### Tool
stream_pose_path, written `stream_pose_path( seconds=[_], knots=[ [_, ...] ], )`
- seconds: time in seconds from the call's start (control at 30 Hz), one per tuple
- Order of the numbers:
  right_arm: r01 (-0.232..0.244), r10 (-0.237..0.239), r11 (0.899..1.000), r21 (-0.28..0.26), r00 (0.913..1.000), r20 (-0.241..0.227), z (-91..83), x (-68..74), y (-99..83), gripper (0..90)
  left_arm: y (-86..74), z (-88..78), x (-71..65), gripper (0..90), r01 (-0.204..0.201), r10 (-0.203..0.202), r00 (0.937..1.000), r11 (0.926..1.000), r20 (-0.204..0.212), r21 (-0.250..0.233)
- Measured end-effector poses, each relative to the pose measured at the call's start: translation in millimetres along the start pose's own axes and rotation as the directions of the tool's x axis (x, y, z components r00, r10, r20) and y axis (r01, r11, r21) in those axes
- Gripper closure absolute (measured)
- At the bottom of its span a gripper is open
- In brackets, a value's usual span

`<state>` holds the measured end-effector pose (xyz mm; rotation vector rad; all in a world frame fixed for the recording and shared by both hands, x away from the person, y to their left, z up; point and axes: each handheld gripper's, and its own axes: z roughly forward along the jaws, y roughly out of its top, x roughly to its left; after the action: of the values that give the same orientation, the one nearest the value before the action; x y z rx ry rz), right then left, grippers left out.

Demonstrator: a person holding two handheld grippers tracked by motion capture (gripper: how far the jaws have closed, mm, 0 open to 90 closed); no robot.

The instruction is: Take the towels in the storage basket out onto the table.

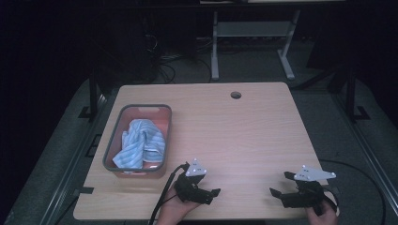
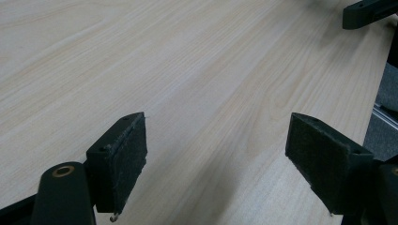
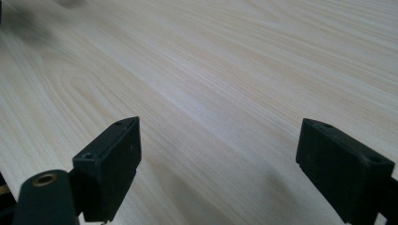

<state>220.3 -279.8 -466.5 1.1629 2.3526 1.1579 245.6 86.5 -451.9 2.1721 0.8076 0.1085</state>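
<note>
A grey-rimmed pinkish basket stands on the left part of the wooden table, and a light blue striped cloth lies crumpled inside it. A hand holds my left gripper low over the table's front edge, pointing right. Its jaws are open with only bare wood between the pads. My right gripper rests near the front right corner and points left toward the other one. It is open too, with nothing between its fingers. One black jaw of the right gripper shows far off in the left gripper view.
A round cable hole sits near the table's far edge. Behind the table, a white desk frame stands on the dark floor. Cables trail from both grippers over the front edge.
</note>
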Motion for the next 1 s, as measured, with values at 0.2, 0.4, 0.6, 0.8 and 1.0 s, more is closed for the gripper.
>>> stream_pose_path(
  seconds=[0.2, 0.4, 0.6, 0.8, 1.0],
  knots=[
    [-0.002, 0.002, 1.0, -0.001, 1.0, -0.003, -0.2, -0.5, 0.4, 13.7, 0.0, 2.1, -0.1, 21.1, 0.018, -0.018, 0.9998, 0.9998, 0.002, -0.001],
    [0.003, -0.003, 1.0, 0.001, 1.0, -0.001, 0.4, 0.3, 0.4, 13.8, 1.0, 1.0, -0.3, 21.0, 0.022, -0.022, 0.9998, 0.9996, 0.001, -0.014],
    [-0.004, 0.004, 1.0, 0.002, 1.0, 0.006, 0.3, -0.6, -0.3, 13.8, 6.1, 1.5, 1.7, 21.1, 0.024, -0.024, 0.9997, 0.9995, 0.008, -0.02],
    [-0.02, 0.02, 1.0, -0.005, 0.9996, 0.02, -1.2, -2.9, -1.8, 13.7, 16.4, 4.1, 7.0, 21.1, 0.036, -0.036, 0.9992, 0.9988, 0.016, -0.032],
    [-0.027, 0.027, 1.0, -0.011, 0.9993, 0.025, -2.6, -3.9, -2.6, 13.7, 27.8, 5.3, 8.5, 21.0, 0.029, -0.029, 0.9992, 0.9995, 0.029, -0.013]
  ],
)
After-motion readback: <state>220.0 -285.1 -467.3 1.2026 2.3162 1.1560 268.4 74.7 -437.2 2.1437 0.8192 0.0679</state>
